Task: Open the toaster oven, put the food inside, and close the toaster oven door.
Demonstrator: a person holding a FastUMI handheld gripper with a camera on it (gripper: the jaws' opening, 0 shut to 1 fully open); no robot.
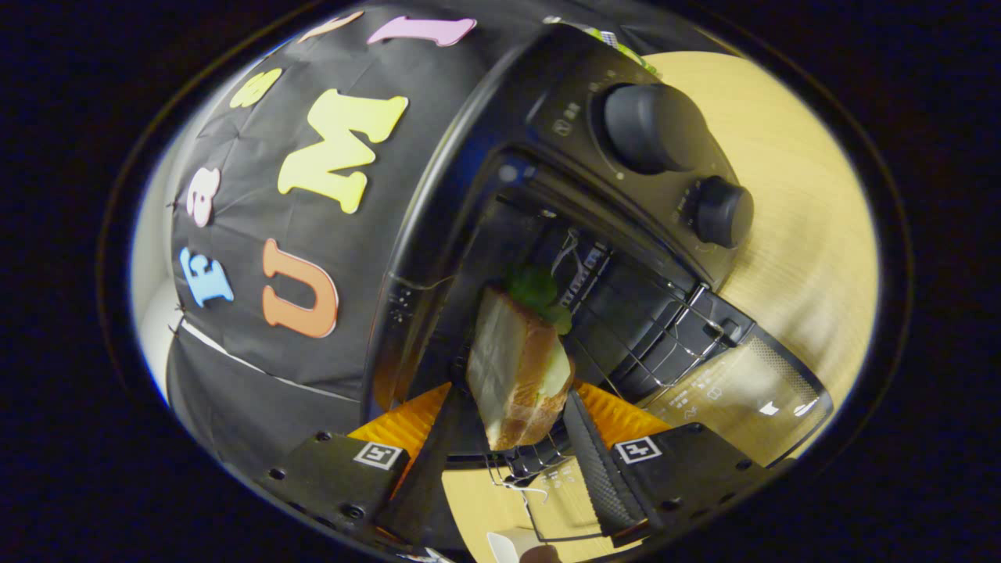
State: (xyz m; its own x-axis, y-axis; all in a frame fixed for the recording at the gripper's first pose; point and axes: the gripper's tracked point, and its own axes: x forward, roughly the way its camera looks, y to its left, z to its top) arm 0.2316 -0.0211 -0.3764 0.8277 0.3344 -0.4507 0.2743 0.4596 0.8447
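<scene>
The toaster oven (547, 234) stands on a pale wooden table (790, 234) with its glass door (743, 395) swung fully down, so the opening step reads as complete. The view is rolled well over to one side, which tips the whole appliance in frame. The gripper (512, 422) holds the food, a sandwich (516, 367) with a green leaf showing at its far end; both fingers press on its flanks, jaws closed to the width of the bread and no further. The sandwich sits between the fingers at the mouth of the cavity, its leading end already over the wire rack (626, 328), its rear end not yet past the door hinge. Two control knobs (653, 129) lie beyond, on the panel beside the opening. Step in hand, by my judgement: placing the food. To do it well, level the sandwich with the rack, carry it further in until it clears the door line, lower until the crust bears on the wires, then part the fingers (a soft load, so no added squeeze). Withdraw straight back, keeping clear of the rack's front bar.
</scene>
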